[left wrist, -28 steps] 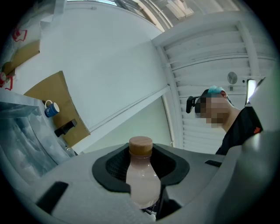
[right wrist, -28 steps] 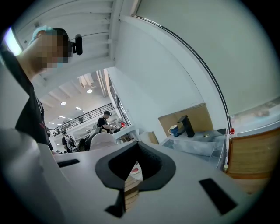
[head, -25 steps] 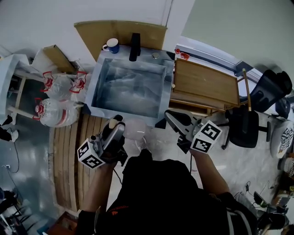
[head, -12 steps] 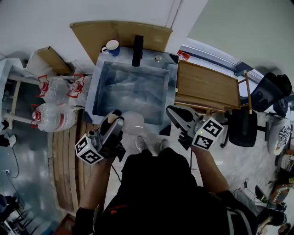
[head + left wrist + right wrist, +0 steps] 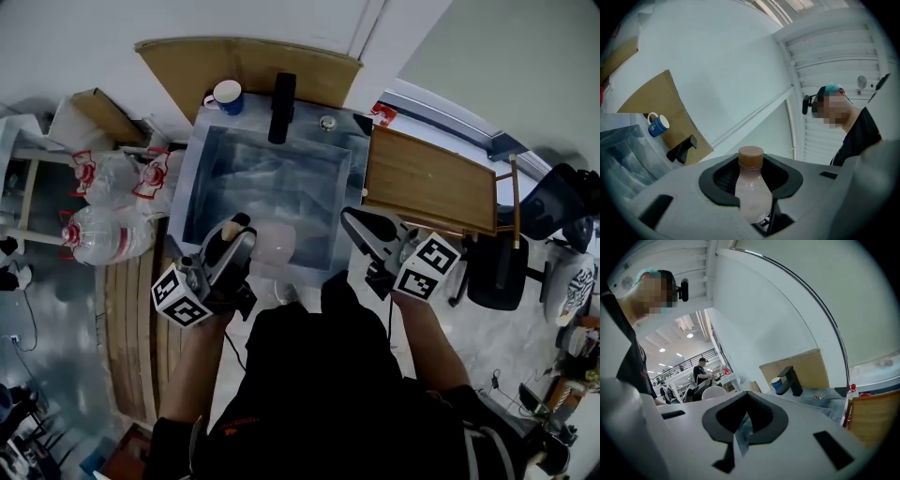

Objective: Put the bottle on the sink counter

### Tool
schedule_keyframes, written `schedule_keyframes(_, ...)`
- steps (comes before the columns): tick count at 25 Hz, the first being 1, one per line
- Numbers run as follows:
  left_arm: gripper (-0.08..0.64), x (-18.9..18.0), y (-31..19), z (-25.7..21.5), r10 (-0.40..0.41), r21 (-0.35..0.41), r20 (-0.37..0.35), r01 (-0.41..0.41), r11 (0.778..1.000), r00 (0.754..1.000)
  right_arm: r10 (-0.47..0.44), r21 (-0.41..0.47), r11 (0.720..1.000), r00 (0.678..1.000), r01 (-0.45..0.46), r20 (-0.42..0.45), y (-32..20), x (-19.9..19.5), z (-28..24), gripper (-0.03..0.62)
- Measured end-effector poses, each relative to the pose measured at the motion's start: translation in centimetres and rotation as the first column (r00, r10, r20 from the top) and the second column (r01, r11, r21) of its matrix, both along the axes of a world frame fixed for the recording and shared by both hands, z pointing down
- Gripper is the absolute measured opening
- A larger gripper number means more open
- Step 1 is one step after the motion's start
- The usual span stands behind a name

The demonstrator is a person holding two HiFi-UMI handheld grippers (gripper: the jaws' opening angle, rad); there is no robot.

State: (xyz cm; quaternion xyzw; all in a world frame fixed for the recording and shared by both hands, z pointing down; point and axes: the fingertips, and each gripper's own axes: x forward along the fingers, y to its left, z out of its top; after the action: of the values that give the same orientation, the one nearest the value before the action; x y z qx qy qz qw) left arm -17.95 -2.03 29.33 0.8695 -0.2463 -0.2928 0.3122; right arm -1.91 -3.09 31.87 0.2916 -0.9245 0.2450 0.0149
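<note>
You have one bottle (image 5: pixel 751 187), one blue mug (image 5: pixel 226 95), one black tap (image 5: pixel 280 105) and one sink (image 5: pixel 192 178) before you, and two tongs. Your left tongs (image 5: pixel 236 234) are clenched on the bottle's body, with its brown cap poking past their tips, over the sink's near rim. Your right tongs (image 5: pixel 356 225), just to its right, are closed on nothing. Mug and tap stand at the sink's far edge.
</note>
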Motion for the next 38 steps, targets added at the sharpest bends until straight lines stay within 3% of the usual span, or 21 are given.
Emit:
schedule_keyframes(8,0.135,4.8,-7.2,2.6,-0.068,-0.037,0.096,0.072,0.997,0.993,-0.084,-0.048,0.995,0.996,0.084,0.019,-7.4,3.1,2.8,0.005)
schedule_keyframes(15,0.135,8.5,-12.5,4.0,-0.177,-0.024,0.21,0.186,0.982,0.962,-0.157,-0.078,0.984,0.987,0.159,0.037,-11.7,5.9,4.3,0.005)
schedule_keyframes(26,0.135,13.2,-18.8,7.3,-0.291,0.009,0.414,0.316,0.949,0.863,-0.249,-0.106,0.961,0.967,0.254,0.057,-16.6,8.6,6.3,0.005)
schedule_keyframes(38,0.134,14.7,-23.9,12.2,-0.351,0.061,0.601,0.397,0.916,0.718,-0.284,-0.155,0.945,0.957,0.29,0.058,-19.1,10.0,9.3,0.005)
